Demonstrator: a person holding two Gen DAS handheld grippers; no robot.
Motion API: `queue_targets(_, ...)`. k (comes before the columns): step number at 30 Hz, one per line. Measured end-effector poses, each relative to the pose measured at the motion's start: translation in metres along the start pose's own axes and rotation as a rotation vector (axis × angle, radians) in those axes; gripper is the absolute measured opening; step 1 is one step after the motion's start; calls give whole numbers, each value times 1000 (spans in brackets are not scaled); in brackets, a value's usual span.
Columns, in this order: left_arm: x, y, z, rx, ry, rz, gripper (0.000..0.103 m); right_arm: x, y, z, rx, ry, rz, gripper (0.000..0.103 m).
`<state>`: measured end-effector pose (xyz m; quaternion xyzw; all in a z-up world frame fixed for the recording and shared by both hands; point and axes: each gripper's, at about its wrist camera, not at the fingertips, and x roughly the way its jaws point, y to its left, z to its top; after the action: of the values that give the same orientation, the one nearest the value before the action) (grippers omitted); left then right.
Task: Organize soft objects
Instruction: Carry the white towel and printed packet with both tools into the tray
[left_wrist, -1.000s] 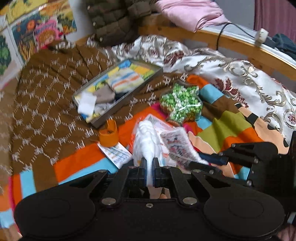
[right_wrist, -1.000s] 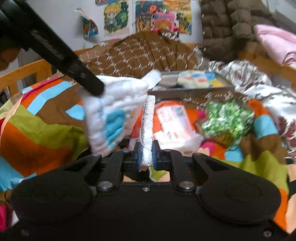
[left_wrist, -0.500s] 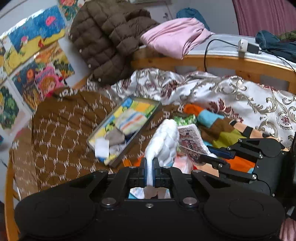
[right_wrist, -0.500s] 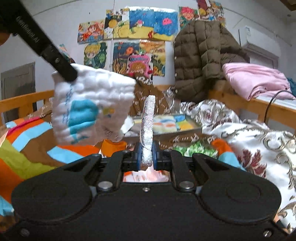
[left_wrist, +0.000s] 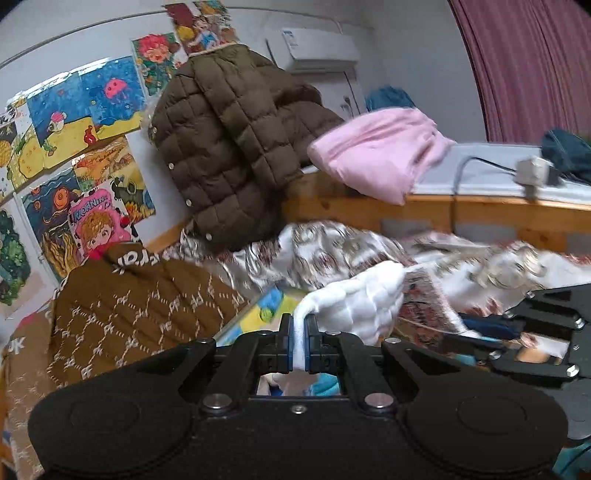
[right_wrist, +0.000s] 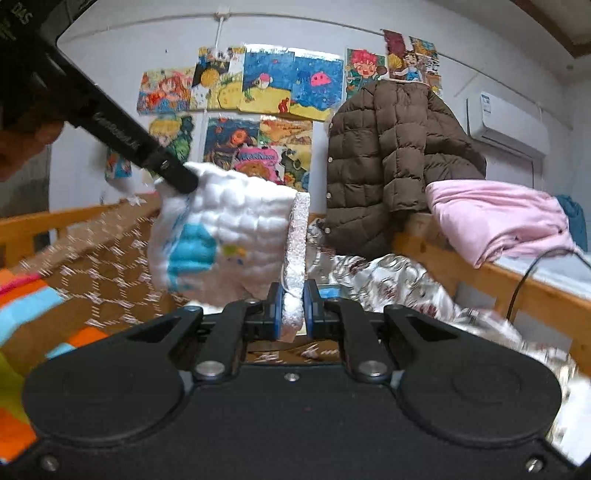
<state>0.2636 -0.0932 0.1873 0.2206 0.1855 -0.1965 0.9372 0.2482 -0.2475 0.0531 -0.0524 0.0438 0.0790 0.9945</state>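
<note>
Both the left gripper (left_wrist: 300, 345) and the right gripper (right_wrist: 293, 310) have their jaws pinching opposite edges of the white quilted cloth (right_wrist: 229, 236), held stretched in the air above the bed (right_wrist: 92, 258), likely to fold it.

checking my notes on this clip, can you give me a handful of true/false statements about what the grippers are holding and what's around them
1. Both grippers are shut on the same white cloth. True: the left gripper and the right gripper each pinch an edge of it.
2. The cloth lies flat on the bed. False: it hangs in the air between the grippers.
3. The cloth has a blue patch. True, seen in the right wrist view.
4. The brown puffer jacket is folded on the floor. False: it hangs against the wall.
5. The pink fabric rests over the wooden bed rail. True.
6. The wall is bare. False: colourful drawings cover it.
</note>
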Motion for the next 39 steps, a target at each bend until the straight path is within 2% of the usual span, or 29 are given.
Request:
queue_targets(2, 26, 7, -3, 52, -21, 3, 5, 24, -9, 5, -46, 17, -1, 6)
queue_targets(7, 86, 34, -22, 29, -31, 19, 5, 90, -16, 13, -163, 62, 16, 6)
queue_targets(13, 155, 60, -46, -55, 9, 30, 5, 183, -21, 10, -200, 132, 37, 6)
queue_targets(16, 186, 67, -57, -94, 11, 30, 5, 203, -10, 0, -237, 171, 30, 6)
queue_targets(21, 230, 76, -69, -204, 15, 41, 5, 246, 5, -13, -290, 252, -4, 6)
queue_targets(22, 236, 77, -71, -220, 18, 41, 5, 240, 10, -17, -301, 273, -14, 6)
queue_targets(25, 256, 85, -81, -298, 33, 39, 5, 265, 22, -28, -340, 334, -54, 6)
queue_targets(31, 295, 113, -105, -547, 82, -5, 5, 309, 25, -40, -322, 403, -79, 6)
queue_targets(35, 315, 127, -117, -664, 98, -8, 5, 321, 18, -52, -324, 434, -93, 7)
queue_targets(39, 327, 131, -125, -696, 117, 7, 6, 343, 20, -62, -316, 463, -96, 7)
